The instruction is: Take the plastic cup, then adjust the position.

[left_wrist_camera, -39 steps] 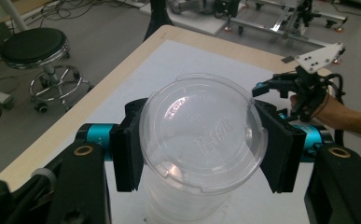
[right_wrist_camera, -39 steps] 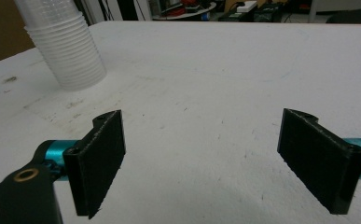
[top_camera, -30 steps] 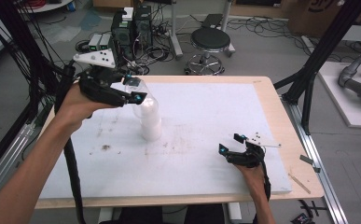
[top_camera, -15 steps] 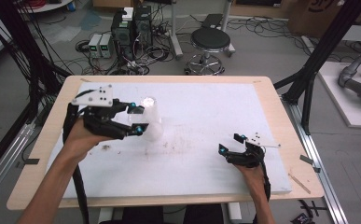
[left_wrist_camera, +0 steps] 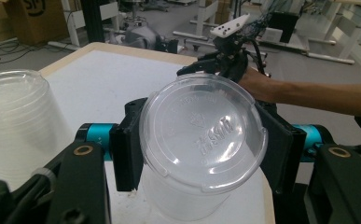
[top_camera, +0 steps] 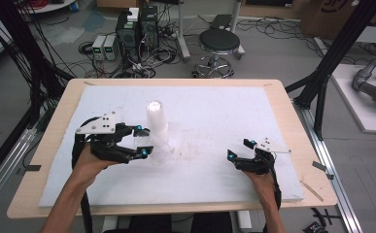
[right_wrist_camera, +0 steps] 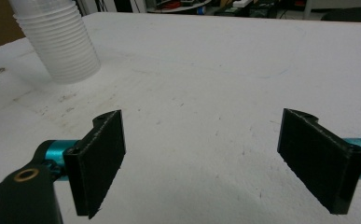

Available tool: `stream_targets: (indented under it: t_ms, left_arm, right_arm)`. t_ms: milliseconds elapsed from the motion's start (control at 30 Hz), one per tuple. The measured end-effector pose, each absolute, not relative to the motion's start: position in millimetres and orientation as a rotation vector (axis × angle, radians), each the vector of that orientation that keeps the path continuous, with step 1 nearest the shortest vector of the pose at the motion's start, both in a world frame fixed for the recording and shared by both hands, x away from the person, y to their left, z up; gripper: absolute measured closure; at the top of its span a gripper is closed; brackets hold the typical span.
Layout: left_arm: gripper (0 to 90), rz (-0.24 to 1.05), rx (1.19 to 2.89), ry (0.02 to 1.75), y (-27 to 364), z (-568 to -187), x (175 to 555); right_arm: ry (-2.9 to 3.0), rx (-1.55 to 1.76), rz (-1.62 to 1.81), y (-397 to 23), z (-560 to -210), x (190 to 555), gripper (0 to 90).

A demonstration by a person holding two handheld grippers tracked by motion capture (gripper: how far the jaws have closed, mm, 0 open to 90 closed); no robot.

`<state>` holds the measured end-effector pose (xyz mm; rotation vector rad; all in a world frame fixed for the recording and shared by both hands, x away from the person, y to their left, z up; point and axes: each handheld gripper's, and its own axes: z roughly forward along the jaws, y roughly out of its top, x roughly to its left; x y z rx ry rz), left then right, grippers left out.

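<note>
White table (top_camera: 214, 111), cup (left_wrist_camera: 201, 140) between jaws

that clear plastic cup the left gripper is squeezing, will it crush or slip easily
Probably flimsy: the clear cup looks thin-walled, so the left gripper could dent it. Likely very light, since it looks empty. The tall stack of cups seems apt to tip if bumped.
</note>
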<state>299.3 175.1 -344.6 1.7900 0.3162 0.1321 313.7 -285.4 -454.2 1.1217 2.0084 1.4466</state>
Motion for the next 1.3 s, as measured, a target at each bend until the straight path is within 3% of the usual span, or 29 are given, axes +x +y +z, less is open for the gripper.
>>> stream_targets:
  t_ms: [833,1300]
  left_arm:
    - [40.8,0.107,1.761,0.307,177,-352,306]
    - [40.8,0.059,1.707,0.275,172,-365,311]
  right_arm:
    - [2.08,1.024,1.496,-286,-452,313,15.1]
    - [2.183,0.759,1.726,-277,-410,306,15.1]
